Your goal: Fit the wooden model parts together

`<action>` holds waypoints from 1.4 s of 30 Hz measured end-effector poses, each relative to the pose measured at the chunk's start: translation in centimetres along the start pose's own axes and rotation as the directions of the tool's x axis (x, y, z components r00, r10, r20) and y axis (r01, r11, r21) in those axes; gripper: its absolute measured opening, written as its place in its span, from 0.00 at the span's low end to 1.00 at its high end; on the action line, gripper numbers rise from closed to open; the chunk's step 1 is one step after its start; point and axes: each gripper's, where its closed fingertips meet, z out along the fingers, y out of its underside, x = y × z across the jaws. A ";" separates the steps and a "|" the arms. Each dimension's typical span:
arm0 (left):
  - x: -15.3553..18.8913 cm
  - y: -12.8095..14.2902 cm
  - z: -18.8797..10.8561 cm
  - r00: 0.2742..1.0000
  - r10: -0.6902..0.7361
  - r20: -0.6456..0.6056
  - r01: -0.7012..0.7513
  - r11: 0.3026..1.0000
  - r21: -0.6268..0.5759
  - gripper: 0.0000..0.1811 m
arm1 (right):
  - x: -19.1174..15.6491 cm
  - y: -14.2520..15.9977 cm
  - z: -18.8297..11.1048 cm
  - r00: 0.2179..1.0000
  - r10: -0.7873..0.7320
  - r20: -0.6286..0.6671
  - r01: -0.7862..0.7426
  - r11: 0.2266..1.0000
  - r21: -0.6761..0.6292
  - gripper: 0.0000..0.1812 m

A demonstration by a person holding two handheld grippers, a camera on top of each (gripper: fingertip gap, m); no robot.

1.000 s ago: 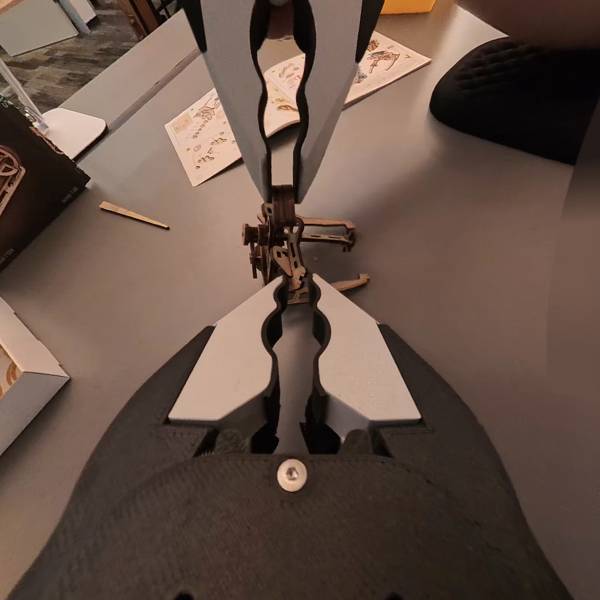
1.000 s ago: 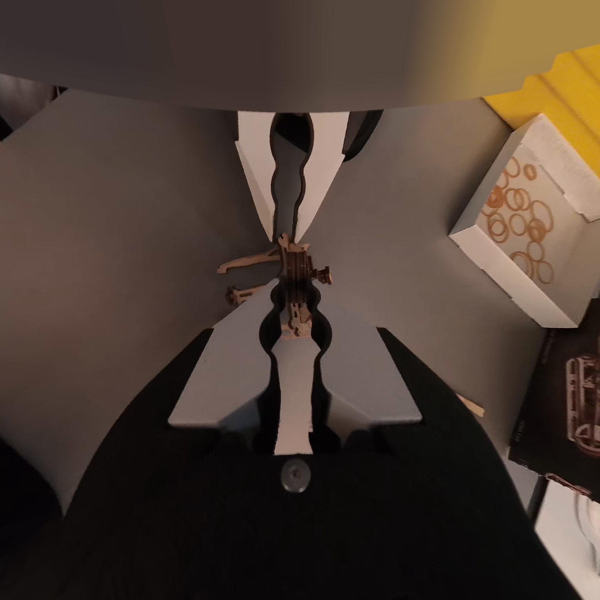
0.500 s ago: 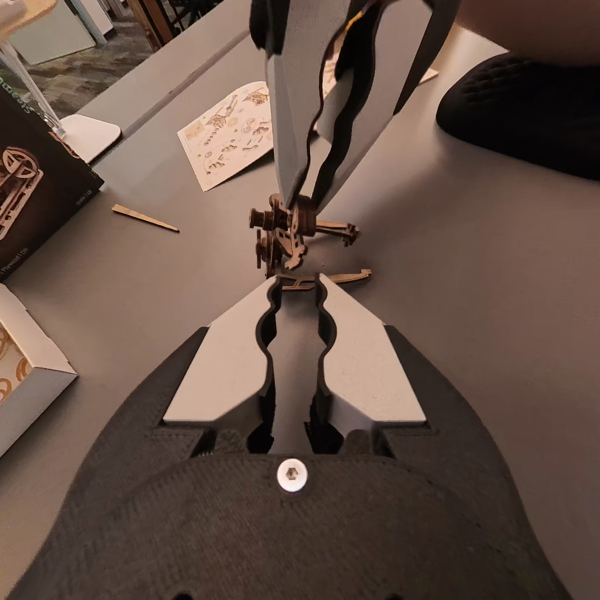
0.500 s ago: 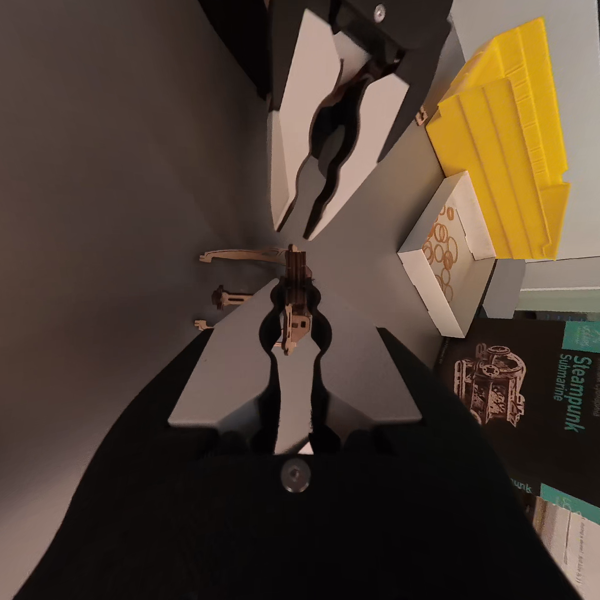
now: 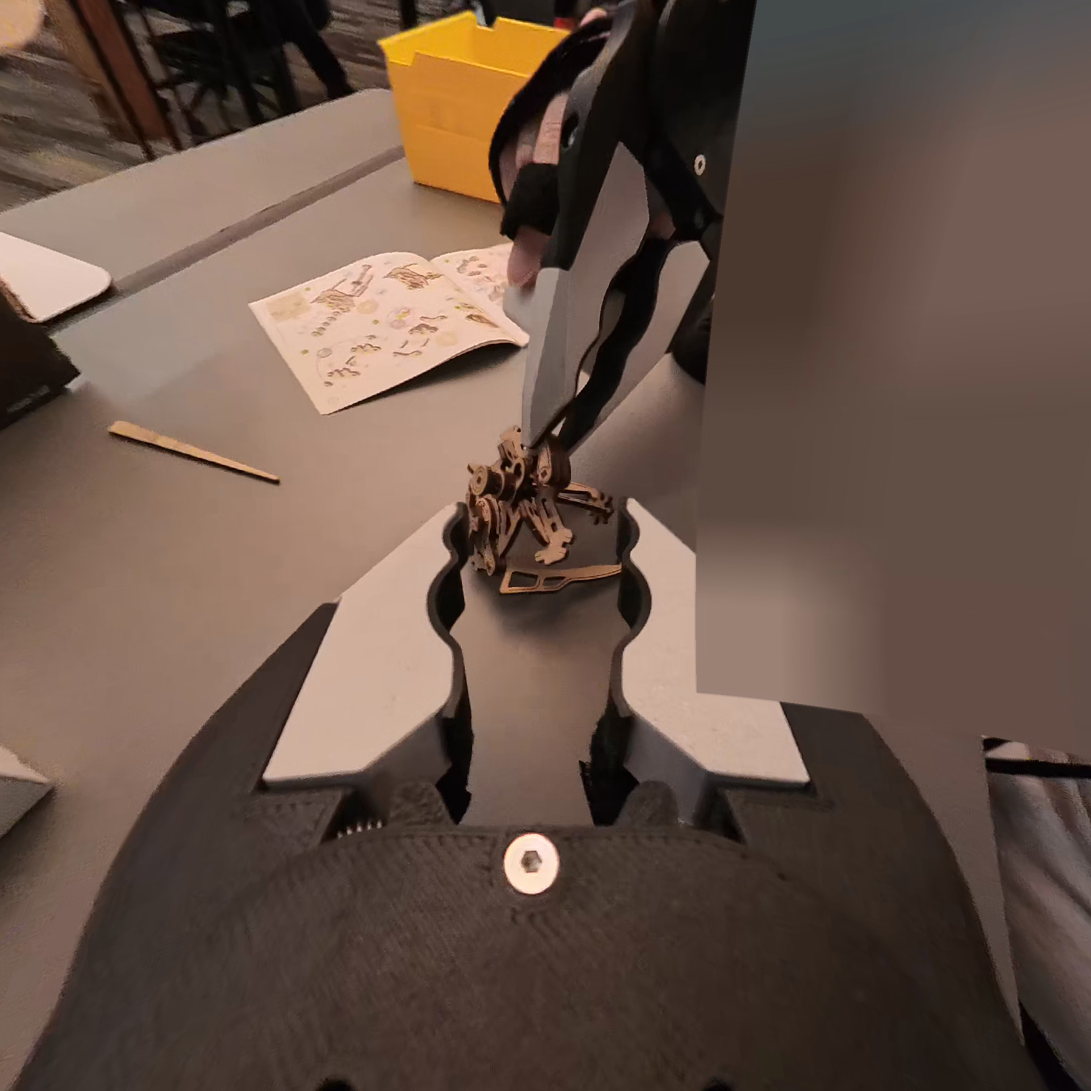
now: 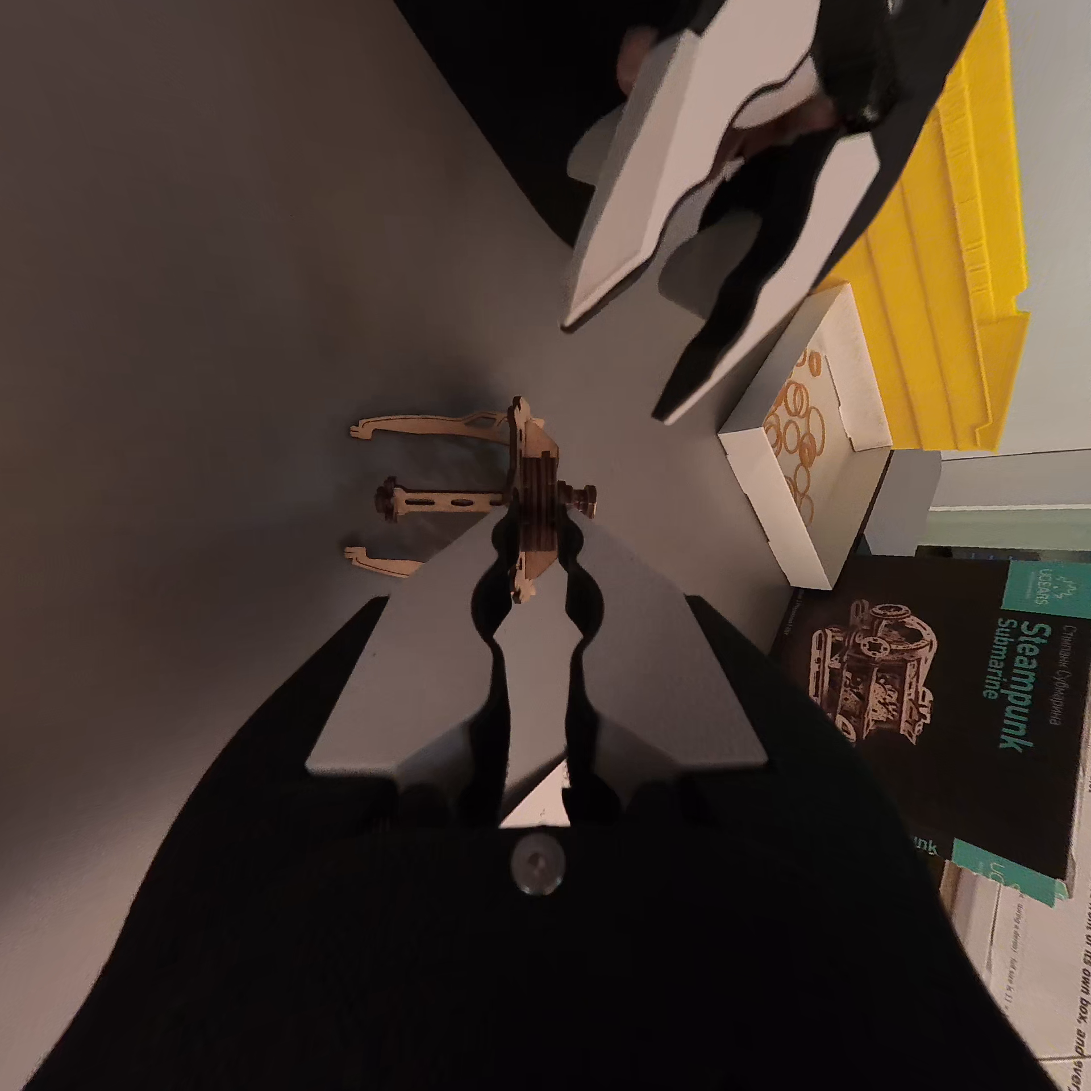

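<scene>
The small wooden model [image 5: 513, 508] stands on the grey table [image 5: 177, 590], with thin arms sticking out sideways [image 6: 425, 425]. My right gripper [image 6: 537, 525] is shut on the model's layered wooden core [image 6: 534, 496]. In the left wrist view it comes down from above [image 5: 540, 446] and pinches the model's top. My left gripper [image 5: 543, 513] is open and empty. Its fingertips stand either side of the model without touching it. In the right wrist view it hangs open at the upper right [image 6: 614, 369], apart from the model.
An open instruction booklet [image 5: 389, 330] and a yellow bin [image 5: 466, 118] lie beyond the model. A thin wooden wedge [image 5: 189, 451] lies to the left. A white box of tan rings [image 6: 797, 437] and a dark kit box [image 6: 944, 708] sit nearby. There is about 5 centimetres between the tips of the two grippers.
My left gripper has let go of the model, opened wide and drawn back from it. My right gripper has kept hold of the model and turned with it.
</scene>
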 end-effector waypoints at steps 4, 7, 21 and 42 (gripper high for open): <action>-0.3 0.8 1.3 0.991 0.039 -0.128 -0.046 0.997 -0.056 0.31 | -0.1 0.0 0.2 1.000 0.001 0.009 -0.001 1.000 0.001 0.06; 0.1 0.7 2.2 0.977 0.052 -0.207 -0.066 0.996 -0.058 0.34 | 0.1 -0.1 0.3 1.000 -0.005 0.001 0.005 1.000 -0.005 0.06; -0.6 1.0 3.9 0.968 0.184 -0.171 -0.192 0.981 -0.028 0.28 | 0.4 0.1 0.6 0.999 0.049 0.011 -0.049 0.998 -0.049 0.06; -1.8 0.9 4.2 0.964 0.248 -0.099 -0.251 0.968 -0.018 0.19 | 1.0 0.4 0.7 0.964 0.255 0.076 -0.248 0.964 -0.095 0.06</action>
